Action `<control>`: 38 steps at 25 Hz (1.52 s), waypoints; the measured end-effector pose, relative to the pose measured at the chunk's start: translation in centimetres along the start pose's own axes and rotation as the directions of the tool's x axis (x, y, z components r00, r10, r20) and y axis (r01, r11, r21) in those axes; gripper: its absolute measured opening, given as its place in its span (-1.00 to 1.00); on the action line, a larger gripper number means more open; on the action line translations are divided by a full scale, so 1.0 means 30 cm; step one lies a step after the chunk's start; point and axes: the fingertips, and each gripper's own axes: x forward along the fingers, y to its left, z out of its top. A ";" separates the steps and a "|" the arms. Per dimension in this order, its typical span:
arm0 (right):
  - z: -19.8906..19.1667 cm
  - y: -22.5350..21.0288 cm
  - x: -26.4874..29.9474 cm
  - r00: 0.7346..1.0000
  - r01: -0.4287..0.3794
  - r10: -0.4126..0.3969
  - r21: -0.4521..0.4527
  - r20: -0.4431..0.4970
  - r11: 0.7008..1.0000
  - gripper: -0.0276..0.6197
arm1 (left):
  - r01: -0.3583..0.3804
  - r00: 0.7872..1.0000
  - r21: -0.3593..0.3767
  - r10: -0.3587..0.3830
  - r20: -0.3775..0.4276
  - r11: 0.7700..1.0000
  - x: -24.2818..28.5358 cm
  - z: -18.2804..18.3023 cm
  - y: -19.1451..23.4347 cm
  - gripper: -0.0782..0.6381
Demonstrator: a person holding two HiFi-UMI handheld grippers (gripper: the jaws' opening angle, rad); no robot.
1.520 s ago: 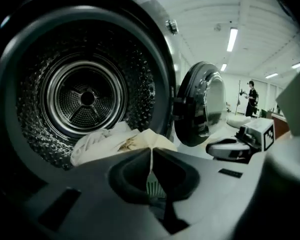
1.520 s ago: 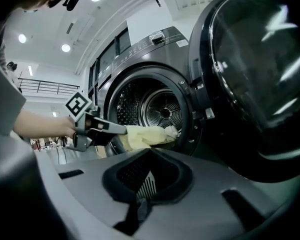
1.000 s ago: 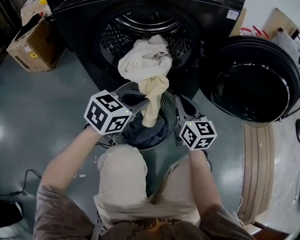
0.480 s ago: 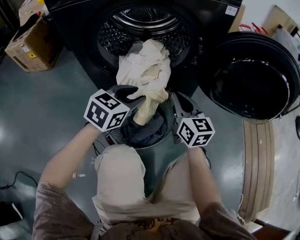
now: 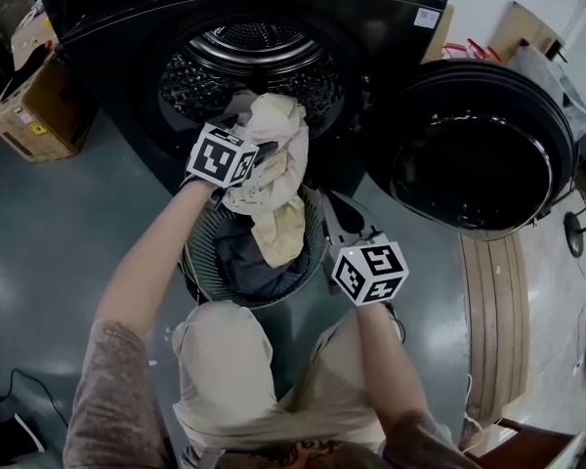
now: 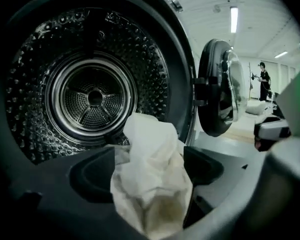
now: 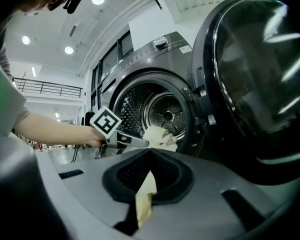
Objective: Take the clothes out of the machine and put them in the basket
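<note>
Two tongs work at the open front of the machine (image 5: 371, 13), whose door (image 5: 481, 154) stands swung out to the right.

Left tongs (image 6: 147, 170): reaching up to the drum opening (image 5: 259, 52), with the jaws spread wide and opening. The cream cloth (image 5: 272, 169) sits bunched between them, not pinched.

Right tongs (image 7: 145, 186): lower and nearer the person, with the jaws pressed together on a narrow tail of the same cream cloth.

Cloth position: the upper bundle rests at the lower lip of the drum opening. The rest hangs down over the basket (image 5: 197, 252) – part out of the machine, part above the basket.

Basket position: on the floor (image 5: 78, 223), directly in front of the machine and between the person's knees. It holds dark clothes (image 5: 242, 265), which lie under the hanging end of the cream cloth
</note>
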 end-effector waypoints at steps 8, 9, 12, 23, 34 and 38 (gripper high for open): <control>-0.001 -0.046 -0.018 0.999 0.040 -0.040 0.005 0.002 0.999 -0.92 | 0.013 0.991 -0.045 -0.019 -0.130 0.999 0.210 -0.079 0.084 0.43; -0.002 -0.047 -0.017 0.999 0.041 -0.041 0.004 0.002 0.999 -0.92 | 0.024 0.990 -0.059 -0.032 -0.140 0.998 0.226 -0.089 0.083 0.43; -0.002 -0.048 -0.009 0.999 0.046 -0.046 0.001 0.005 0.999 -0.92 | 0.050 0.987 -0.125 -0.068 -0.146 0.991 0.251 -0.114 0.083 0.43; -0.008 -0.038 0.006 1.000 0.025 -0.025 0.008 0.009 1.000 -0.92 | 0.136 0.977 -0.044 -0.141 -0.158 0.990 0.150 -0.096 -0.056 -0.57; -0.010 -0.060 -0.002 0.999 0.021 -0.022 0.046 0.025 0.999 -0.92 | 0.297 0.945 -0.049 -0.301 -0.127 0.954 -0.253 -0.101 -0.299 -0.60; -0.014 -0.046 0.000 1.000 -0.001 0.000 0.041 0.022 0.999 -0.92 | 0.342 0.927 -0.069 -0.348 -0.139 0.937 -0.361 -0.123 -0.387 -0.60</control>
